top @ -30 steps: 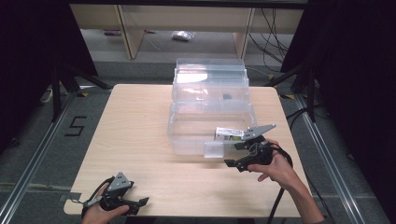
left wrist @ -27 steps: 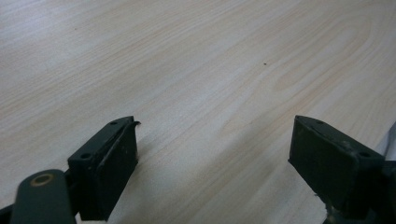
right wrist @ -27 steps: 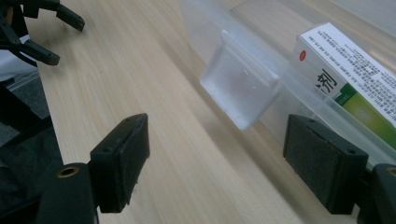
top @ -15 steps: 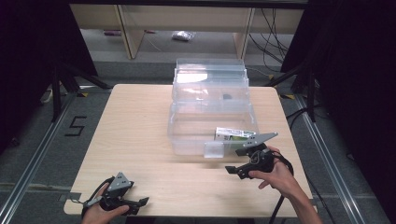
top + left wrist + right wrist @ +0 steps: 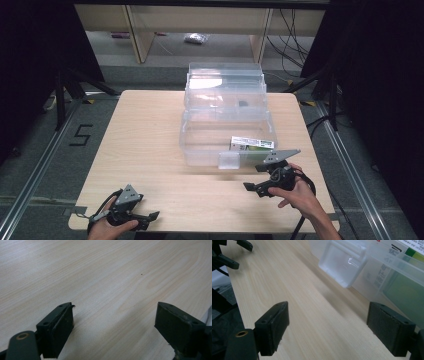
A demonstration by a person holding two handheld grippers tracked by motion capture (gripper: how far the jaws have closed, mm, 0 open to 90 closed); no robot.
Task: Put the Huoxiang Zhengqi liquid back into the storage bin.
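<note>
A clear plastic box stands on the table with its lid tipped back open. A white and green packet lies inside at the right. The box's front latch hangs down and appears again as the latch in the right gripper view. My right gripper is low over the wood just in front of the box, pointing left. Its jaws have just been opening, and my right gripper is open with nothing between the jaws. My left gripper rests at the table's front left; my left gripper is open over bare wood.
The wooden table has a bare stretch left of the box. The packet shows green through the box wall. The left gripper appears far off in the right gripper view. Shelving stands behind the table.
The right gripper has drawn back from the box's front toward the person and sunk closer to the table. The left gripper has stayed put.
</note>
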